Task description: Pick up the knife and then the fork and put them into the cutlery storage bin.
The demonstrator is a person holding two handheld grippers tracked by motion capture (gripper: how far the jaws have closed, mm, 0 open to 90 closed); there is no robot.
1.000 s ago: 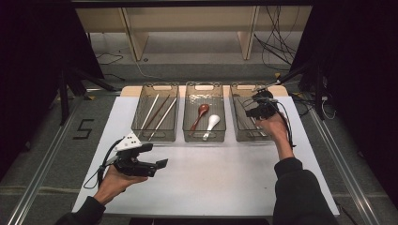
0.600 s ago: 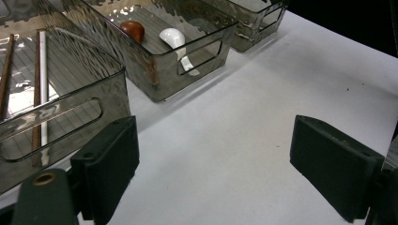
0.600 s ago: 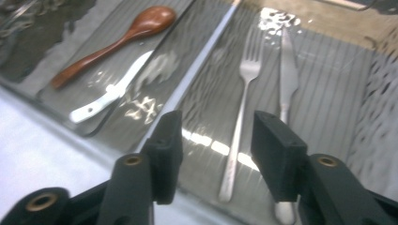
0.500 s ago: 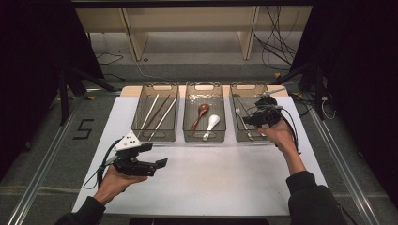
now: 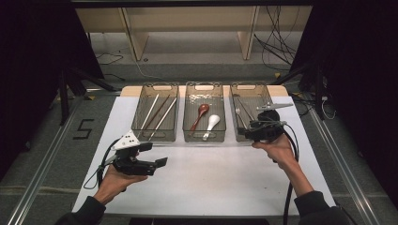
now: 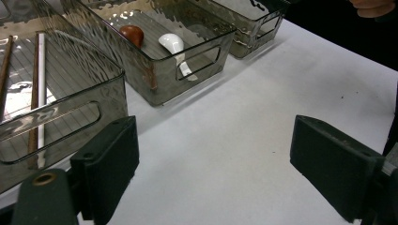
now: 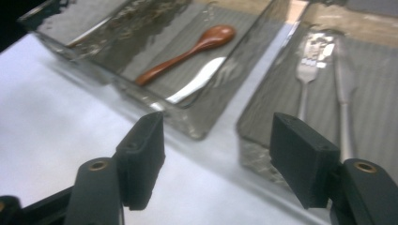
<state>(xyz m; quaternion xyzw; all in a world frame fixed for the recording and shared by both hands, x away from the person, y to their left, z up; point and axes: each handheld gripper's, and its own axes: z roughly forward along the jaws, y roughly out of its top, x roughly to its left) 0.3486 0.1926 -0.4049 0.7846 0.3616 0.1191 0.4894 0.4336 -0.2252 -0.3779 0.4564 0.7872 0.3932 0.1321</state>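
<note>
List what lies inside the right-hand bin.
The right-hand bin holds a fork and a second metal utensil beside it. The right gripper covers its near end from above.

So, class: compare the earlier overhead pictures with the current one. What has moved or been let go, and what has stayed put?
The right gripper has drawn back from over the right bin toward the person, to the bin's near end. Its jaws have just been opening, with nothing between them; the fork lies in the bin. The left gripper, open and empty, stayed in place, as did the wooden spoon, white spoon and chopsticks.
</note>
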